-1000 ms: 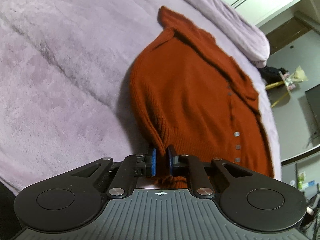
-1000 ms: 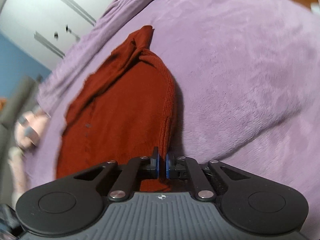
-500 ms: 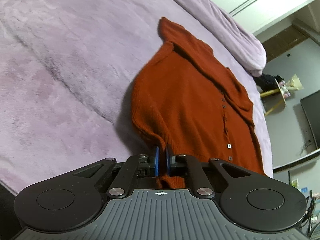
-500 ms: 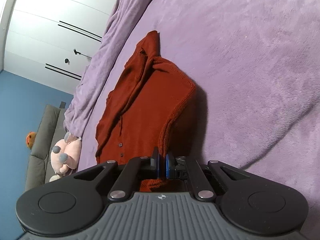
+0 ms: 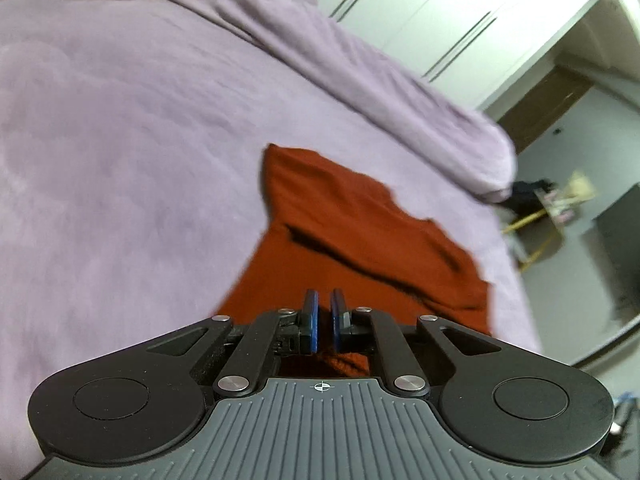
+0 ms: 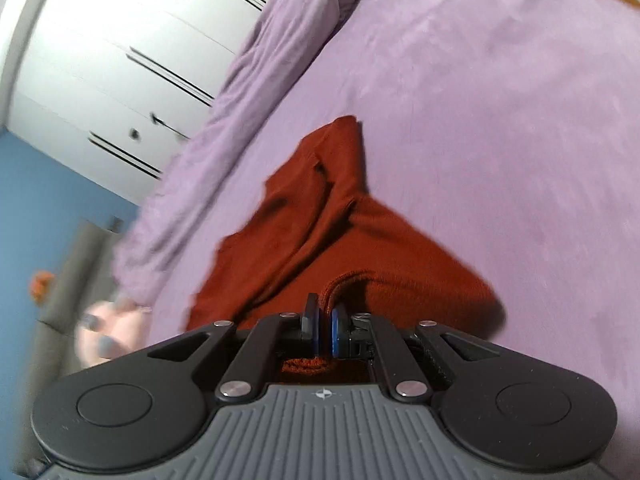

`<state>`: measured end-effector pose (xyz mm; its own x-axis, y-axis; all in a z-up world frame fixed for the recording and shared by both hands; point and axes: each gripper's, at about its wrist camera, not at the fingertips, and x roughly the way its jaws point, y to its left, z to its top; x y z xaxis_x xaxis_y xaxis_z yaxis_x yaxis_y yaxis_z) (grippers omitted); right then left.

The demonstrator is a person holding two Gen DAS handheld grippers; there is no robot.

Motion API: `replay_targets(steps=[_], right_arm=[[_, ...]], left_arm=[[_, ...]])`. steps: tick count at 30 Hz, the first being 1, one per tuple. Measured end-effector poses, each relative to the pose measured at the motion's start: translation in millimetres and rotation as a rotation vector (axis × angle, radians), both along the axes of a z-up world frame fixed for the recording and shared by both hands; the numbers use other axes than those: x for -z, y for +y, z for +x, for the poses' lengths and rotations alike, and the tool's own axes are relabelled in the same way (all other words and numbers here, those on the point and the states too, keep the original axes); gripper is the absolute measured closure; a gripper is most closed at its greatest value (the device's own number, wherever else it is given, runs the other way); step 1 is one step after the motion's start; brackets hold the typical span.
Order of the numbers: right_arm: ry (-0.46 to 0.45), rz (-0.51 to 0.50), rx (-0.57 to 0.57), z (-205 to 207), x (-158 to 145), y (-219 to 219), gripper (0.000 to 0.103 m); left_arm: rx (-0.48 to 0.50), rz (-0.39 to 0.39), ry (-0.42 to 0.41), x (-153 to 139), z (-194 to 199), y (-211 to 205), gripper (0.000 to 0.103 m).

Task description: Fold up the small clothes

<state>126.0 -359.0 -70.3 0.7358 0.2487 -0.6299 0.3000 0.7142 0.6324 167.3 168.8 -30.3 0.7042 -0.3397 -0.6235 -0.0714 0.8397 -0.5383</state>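
Holding: we grip the rust-red knit sweater (image 5: pixel 360 232) with both tools, each clamped on a bit of its ribbed edge low in the frame.
Left gripper (image 5: pixel 324 326): our blue pads (image 5: pixel 313 330) stand close together at lower centre of the left view; red knit shows just below them, so we read them as pinched on the fabric.
Right gripper (image 6: pixel 325 328): at lower centre of the right view, our pads (image 6: pixel 316 330) squeeze a rolled ribbed hem that curls up between them.
Sweater position: it runs from our fingers up toward mid-frame in both views, its far part lying rumpled on the purple blanket (image 5: pixel 120 140), with a dark fold line across it in the left view.
Sweater in right view (image 6: pixel 340 216): a narrow piece points toward the upper centre; folds overlap in the middle.
Blanket roll (image 5: pixel 360 64): a bunched purple ridge crosses the upper part of the left view, behind the sweater.
Wardrobe (image 6: pixel 120 60): white doors with dark slim handles fill the upper left of the right view.
Soft toy (image 6: pixel 104 332): pink, blurred, at the left edge of the right view.
Blue wall (image 6: pixel 36 200): left side of the right view.
Writing: we can read no brand, label or text; motion blur softens both views.
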Motion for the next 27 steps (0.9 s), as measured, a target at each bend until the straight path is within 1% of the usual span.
replay_targets(steps=[1, 2, 4, 5, 6, 8, 9, 10, 11, 12, 13, 14, 15, 16, 18, 20, 22, 24, 27], right_arm=[[0.031, -0.072, -0.006, 10, 5, 5, 0.098], [0.056, -0.123, -0.013, 18, 10, 10, 0.098], [0.082, -0.197, -0.033, 28, 19, 16, 0.098], [0.083, -0.217, -0.038, 30, 22, 17, 0.098], [0.080, -0.229, -0.042, 31, 24, 18, 0.098], [0.075, -0.250, -0.061, 32, 22, 19, 0.099], [0.072, -0.254, -0.071, 30, 18, 17, 0.098], [0.055, -0.254, -0.067, 27, 13, 15, 0.095], [0.027, -0.255, -0.054, 21, 8, 11, 0.085], [0.001, -0.265, -0.039, 16, 3, 7, 0.079], [-0.028, -0.280, -0.030, 10, -3, 4, 0.069], [-0.057, -0.296, -0.040, 5, -8, 2, 0.068], [-0.073, -0.323, -0.066, 3, -11, 2, 0.068], [-0.075, -0.368, -0.118, 1, -13, 4, 0.068], [-0.051, -0.462, -0.208, 4, -10, 14, 0.067], [-0.029, -0.542, -0.302, 8, -3, 26, 0.068], [-0.027, -0.615, -0.348, 13, 0, 35, 0.067], [-0.029, -0.645, -0.365, 22, 2, 39, 0.067], [-0.019, -0.620, -0.410, 36, 6, 39, 0.067]], left_arm=[[-0.003, 0.041, 0.018, 6, 12, -5, 0.095], [-0.005, 0.074, 0.038, 13, 21, -10, 0.095], [-0.013, 0.150, 0.073, 28, 35, -16, 0.095], [-0.016, 0.186, 0.087, 33, 39, -19, 0.095], [-0.024, 0.219, 0.095, 38, 42, -20, 0.100], [-0.028, 0.259, 0.103, 46, 41, -17, 0.100], [-0.027, 0.253, 0.105, 48, 39, -13, 0.100], [-0.022, 0.230, 0.099, 50, 37, -8, 0.100], [-0.019, 0.202, 0.085, 49, 32, -3, 0.100], [-0.018, 0.185, 0.072, 47, 28, 0, 0.097], [-0.013, 0.173, 0.055, 44, 22, 3, 0.093], [-0.004, 0.166, 0.041, 42, 17, 6, 0.090], [0.008, 0.161, 0.030, 40, 13, 6, 0.086], [0.034, 0.155, 0.022, 40, 9, 8, 0.082], [0.089, 0.149, 0.027, 44, 7, 5, 0.078], [0.122, 0.182, 0.050, 51, 7, -3, 0.076], [0.146, 0.217, 0.063, 55, 10, -11, 0.076], [0.158, 0.234, 0.063, 56, 13, -17, 0.076], [0.163, 0.230, 0.071, 56, 19, -20, 0.076]])
